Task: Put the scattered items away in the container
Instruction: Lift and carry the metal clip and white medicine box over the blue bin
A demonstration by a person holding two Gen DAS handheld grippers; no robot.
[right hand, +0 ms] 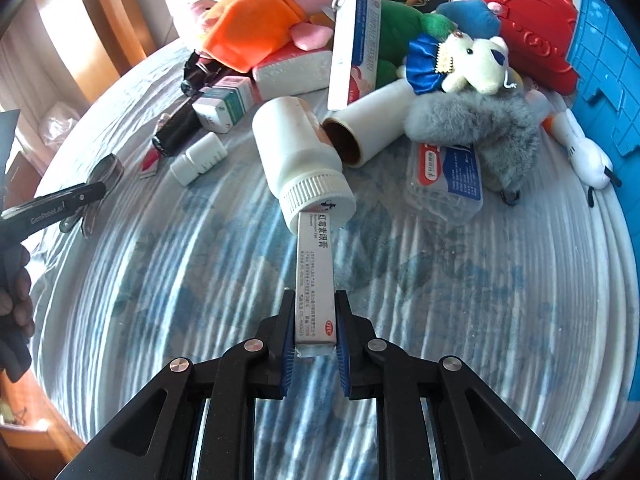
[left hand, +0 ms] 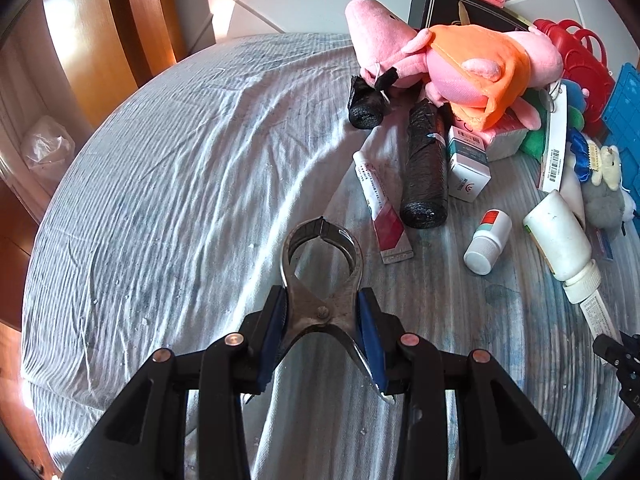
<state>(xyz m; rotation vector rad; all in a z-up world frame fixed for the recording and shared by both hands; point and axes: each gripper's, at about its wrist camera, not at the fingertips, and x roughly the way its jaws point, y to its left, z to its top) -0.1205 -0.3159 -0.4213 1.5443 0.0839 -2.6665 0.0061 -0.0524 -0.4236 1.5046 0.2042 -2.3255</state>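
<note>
Left and near part of the worktop [left hand: 160, 184], under a wrinkled striped cloth, is open: wide free room for a hand to pass. Same in the right wrist view, near cloth bare up to the white bottle [right hand: 298, 156].

Far right is blocked by a packed heap: pink plush [left hand: 460, 68] on top, black rolls [left hand: 426, 172] and ointment tube [left hand: 380, 208] at its left edge, small white bottle [left hand: 488, 242] lying just clear of it.

Behind the white bottle: cardboard tube [right hand: 368, 128], grey fur toy [right hand: 480, 132], clear plastic case [right hand: 448, 180]; only narrow gaps. Red case [right hand: 520, 28] and blue tray [right hand: 608, 72] close off the far right side. Wooden furniture [left hand: 80, 40] borders the left.
</note>
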